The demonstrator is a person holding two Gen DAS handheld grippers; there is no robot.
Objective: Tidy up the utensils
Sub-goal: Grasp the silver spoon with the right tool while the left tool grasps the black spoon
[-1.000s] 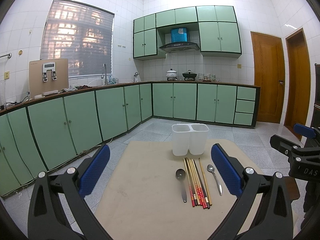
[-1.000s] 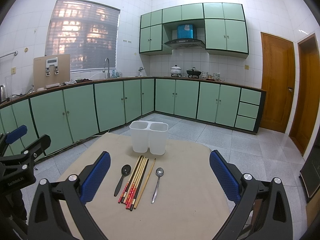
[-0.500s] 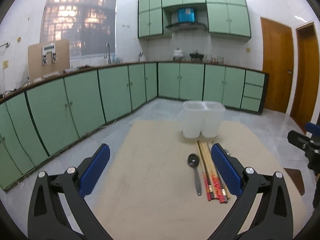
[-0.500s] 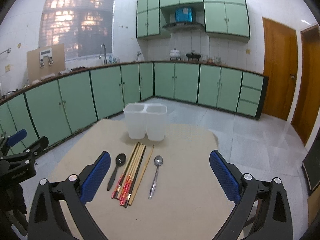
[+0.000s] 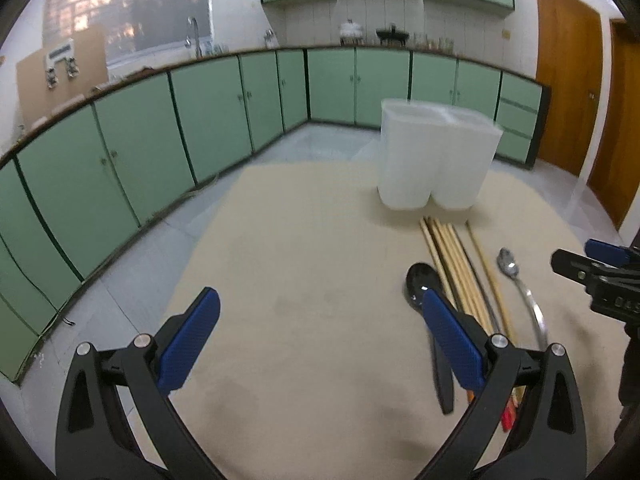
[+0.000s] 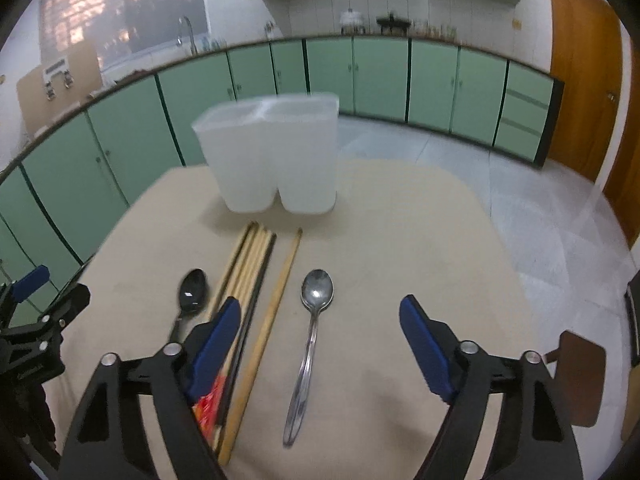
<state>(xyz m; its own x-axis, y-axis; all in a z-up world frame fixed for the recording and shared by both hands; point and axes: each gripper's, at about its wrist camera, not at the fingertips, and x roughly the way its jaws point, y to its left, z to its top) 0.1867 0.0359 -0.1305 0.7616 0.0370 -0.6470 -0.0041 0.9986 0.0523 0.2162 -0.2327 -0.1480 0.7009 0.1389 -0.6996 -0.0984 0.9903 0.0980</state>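
A white two-compartment holder (image 5: 436, 160) (image 6: 272, 156) stands at the far side of the beige table (image 5: 304, 264) (image 6: 400, 248). In front of it lie a black spoon (image 5: 420, 292) (image 6: 193, 290), a bundle of chopsticks (image 5: 456, 264) (image 6: 248, 268) and a silver spoon (image 5: 520, 284) (image 6: 314, 320). My left gripper (image 5: 320, 328) is open and empty, low over the table left of the black spoon. My right gripper (image 6: 320, 336) is open and empty, with the silver spoon's handle between its fingers in view.
Green base cabinets (image 5: 200, 120) run along the walls beyond the table. Wooden doors (image 5: 568, 92) are at the right. A brown chair seat (image 6: 580, 376) sits beside the table's right edge. The right gripper also shows in the left wrist view (image 5: 600, 280).
Both grippers have moved forward and down toward the table. The utensils and holder now look much closer. Both stay open.
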